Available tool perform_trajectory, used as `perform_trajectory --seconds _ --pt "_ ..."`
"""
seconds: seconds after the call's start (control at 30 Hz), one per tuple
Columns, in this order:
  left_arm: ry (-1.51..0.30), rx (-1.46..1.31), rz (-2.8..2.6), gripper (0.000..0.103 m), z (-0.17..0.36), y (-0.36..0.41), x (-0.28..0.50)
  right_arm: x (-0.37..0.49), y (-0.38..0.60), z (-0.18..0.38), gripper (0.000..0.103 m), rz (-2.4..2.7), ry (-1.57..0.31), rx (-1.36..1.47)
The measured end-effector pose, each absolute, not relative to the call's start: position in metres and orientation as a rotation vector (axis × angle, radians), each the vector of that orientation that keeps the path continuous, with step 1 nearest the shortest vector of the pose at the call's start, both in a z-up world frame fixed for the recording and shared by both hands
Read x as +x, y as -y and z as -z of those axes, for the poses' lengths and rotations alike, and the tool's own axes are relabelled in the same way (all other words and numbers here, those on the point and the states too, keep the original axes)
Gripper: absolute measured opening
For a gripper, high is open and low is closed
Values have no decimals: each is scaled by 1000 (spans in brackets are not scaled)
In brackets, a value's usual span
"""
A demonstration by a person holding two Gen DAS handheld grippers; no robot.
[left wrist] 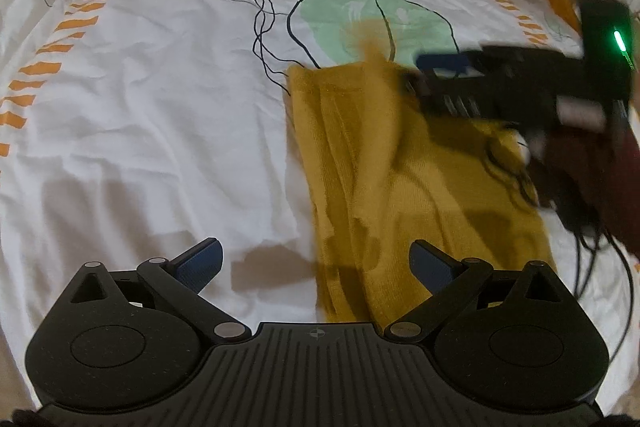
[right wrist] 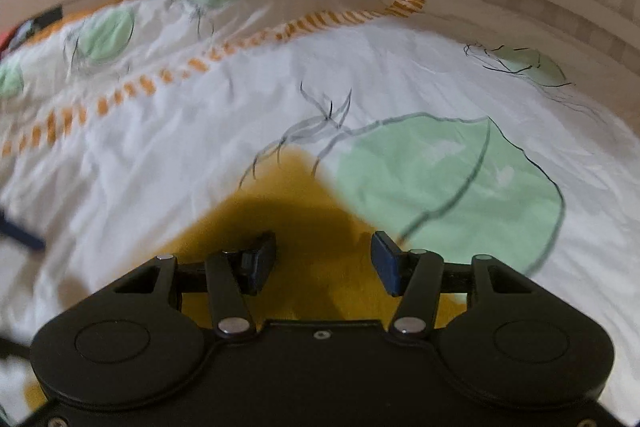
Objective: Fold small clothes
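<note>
In the left wrist view we see the right gripper (left wrist: pixel 436 75) smeared by motion, covering the far right corner of the mustard garment (left wrist: pixel 400 179); whether its pads touch the cloth we cannot tell. A dark sleeve (left wrist: pixel 624 187) is cut off at the right edge. In the right wrist view the bedsheet (right wrist: pixel 160 147) blurs leftward, and the garment's near part lies hidden under the gripper body.

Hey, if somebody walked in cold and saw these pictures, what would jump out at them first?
The mustard-yellow garment lies partly folded on the white bedsheet, right of centre in the left wrist view, beside a big green leaf print. The blurred right claw reaches in over its far edge; in its own view the claw stands open with nothing pinched. The left claw is open near the garment's near end.
</note>
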State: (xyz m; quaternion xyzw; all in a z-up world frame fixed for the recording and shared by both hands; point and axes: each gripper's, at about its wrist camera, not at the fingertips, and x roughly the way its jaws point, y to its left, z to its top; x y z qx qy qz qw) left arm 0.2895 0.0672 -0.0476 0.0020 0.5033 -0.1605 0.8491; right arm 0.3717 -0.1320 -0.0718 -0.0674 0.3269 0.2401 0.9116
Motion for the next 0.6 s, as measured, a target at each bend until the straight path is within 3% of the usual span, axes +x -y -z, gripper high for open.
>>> perform_trajectory --seconds 0.17,0.4,0.6 --pt "-1069 13 344 101 50 -64 291 381 152 61 61 -498 -653 67" --pt "-1060 -11 350 101 50 -68 292 348 214 61 72 -443 -675 256" --pt "-1045 -57 348 101 52 -71 289 317 262 78 96 -373 -720 360"
